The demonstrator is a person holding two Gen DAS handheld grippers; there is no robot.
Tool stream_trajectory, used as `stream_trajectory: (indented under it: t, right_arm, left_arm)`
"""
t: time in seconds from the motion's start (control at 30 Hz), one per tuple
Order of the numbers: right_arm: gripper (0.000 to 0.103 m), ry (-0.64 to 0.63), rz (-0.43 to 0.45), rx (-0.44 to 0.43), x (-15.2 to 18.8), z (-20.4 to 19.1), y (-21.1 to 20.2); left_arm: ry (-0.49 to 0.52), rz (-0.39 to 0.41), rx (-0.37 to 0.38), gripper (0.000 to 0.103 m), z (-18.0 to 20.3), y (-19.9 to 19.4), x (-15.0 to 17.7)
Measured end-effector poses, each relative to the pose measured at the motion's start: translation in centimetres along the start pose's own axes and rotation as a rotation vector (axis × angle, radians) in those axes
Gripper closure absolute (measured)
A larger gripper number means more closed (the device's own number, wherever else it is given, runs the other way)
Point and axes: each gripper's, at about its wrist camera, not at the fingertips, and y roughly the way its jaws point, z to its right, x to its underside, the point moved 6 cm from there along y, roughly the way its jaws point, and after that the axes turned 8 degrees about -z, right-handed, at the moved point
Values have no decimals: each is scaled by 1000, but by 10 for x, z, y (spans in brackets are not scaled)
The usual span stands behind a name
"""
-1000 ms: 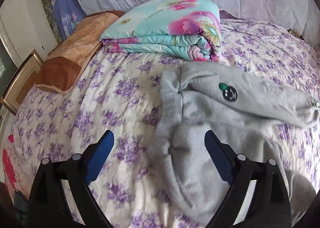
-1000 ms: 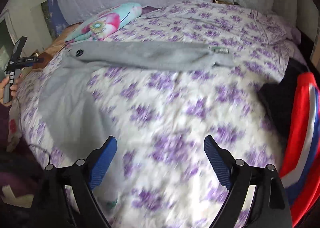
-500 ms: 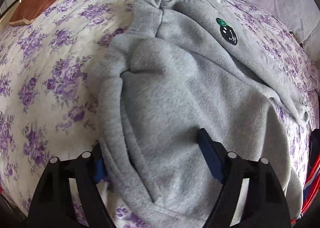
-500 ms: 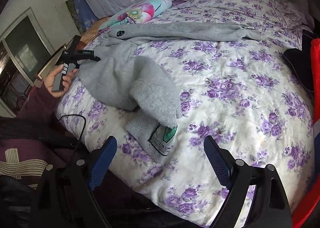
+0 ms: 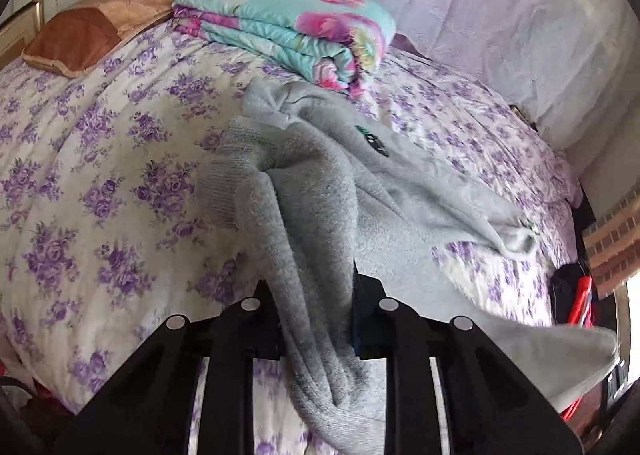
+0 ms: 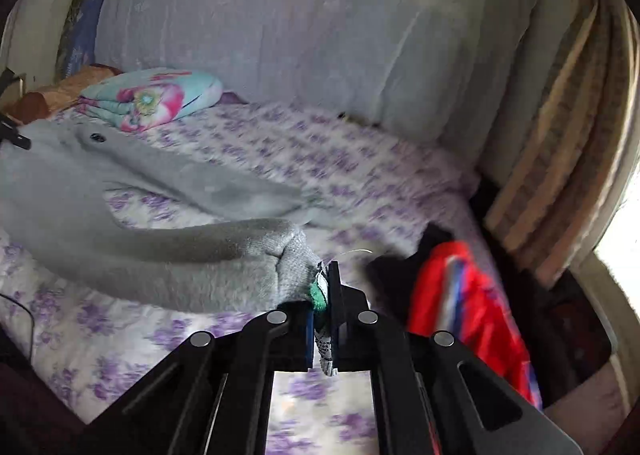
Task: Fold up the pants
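1 pants (image 5: 320, 191), grey, on bed (image 5: 100, 175). Left gripper (image 5: 314, 319) jaws pinch a bunched fold at waist end; right gripper (image 6: 320, 303) jaws clamp a leg cuff with tag. 1 folded quilt (image 5: 288, 23) ahead. Right view blurred

Left gripper (image 5: 316, 315) pinches grey pants (image 5: 320, 215) (bunched) over floral bedspread (image 5: 100, 175)

1. Pants (image 5: 320, 223): plain grey fleece, small dark badge with green.
2. Bedsheet (image 5: 100, 175): white, purple flower print.
3. Folded quilt (image 5: 296, 27), upper centre: turquoise with pink blooms.
4. Pillow (image 5: 100, 23), upper left: brown and tan.
5. Garment (image 6: 468, 295), lower right: red, blue and white stripes.
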Motion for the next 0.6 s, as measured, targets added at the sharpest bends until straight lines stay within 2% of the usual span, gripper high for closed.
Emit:
stream_trajectory:
  t: [0.03, 0.1, 0.17, 0.23, 0.27, 0.3, 0.33, 0.4, 0.5, 0.57, 0.6]
  right_arm:
    - [97, -56, 16, 71, 2, 11, -7]
    - [96, -217, -47, 103, 27, 6, -4]
    - [92, -387, -216, 46, 82, -23, 21]
    - [67, -552, -401, 14, 149, -53, 52]
    - [67, -592, -455, 9, 173, -60, 60]
    - [71, -588, -477, 6, 185, -59, 63]
    - [73, -540, -463, -14, 180, -55, 59]
    - [71, -375, -395, -99, 150, -36, 40]
    - [55, -105, -228, -294, 91, -13, 13]
    - [54, 0, -177, -437, 62, -20, 11]
    - [54, 26, -176, -485, 55, -33, 15]
  left_arm:
    - [31, -8, -12, 79, 6, -7, 9]
    - [64, -58, -55, 74, 5, -3, 34]
    - [76, -159, -126, 61, -7, 23, 62]
    - [76, -248, -182, 58, -30, 47, 91]
    - [57, -267, -165, 50, -41, 51, 102]
    - [38, -260, -147, 46, -48, 46, 108]
    - [23, -242, -147, 40, -53, 36, 110]
    - [9, -172, -174, 41, -60, 4, 107]
    - [39, -20, -210, 36, -49, -44, 87]
    - [91, 57, -206, 24, -26, -56, 73]
    - [118, 70, -191, 23, -10, -53, 68]
